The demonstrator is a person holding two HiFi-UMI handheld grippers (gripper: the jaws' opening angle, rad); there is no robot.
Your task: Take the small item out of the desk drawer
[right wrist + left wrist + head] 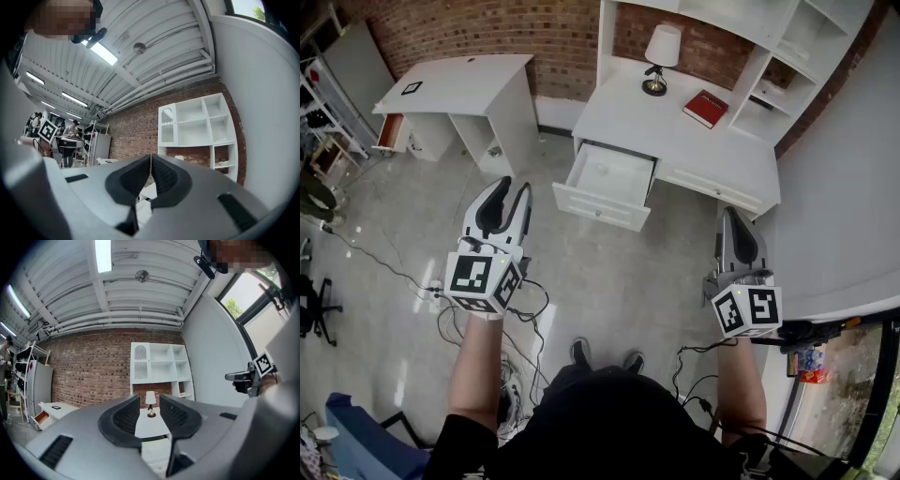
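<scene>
Brick wall (pixel 487 28) backs a white desk (pixel 675 131) on a grey concrete floor (pixel 609 272) in the head view. Its drawer (pixel 609 178) stands pulled out toward the person, and the small item inside is too faint to make out. Well short of it hover the left gripper (pixel 508 204) and the right gripper (pixel 739 234). In the left gripper view the jaws are apart and empty, framing a lamp (pixel 150 399). In the right gripper view the jaws are pressed together, holding nothing.

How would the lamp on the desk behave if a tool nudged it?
The lamp probably tips easily: a wide shade sits on a thin stem above a small round base. It likely weighs little for its size, since the shade looks hollow. A low push at the base might instead slide it across the smooth white desk.
</scene>
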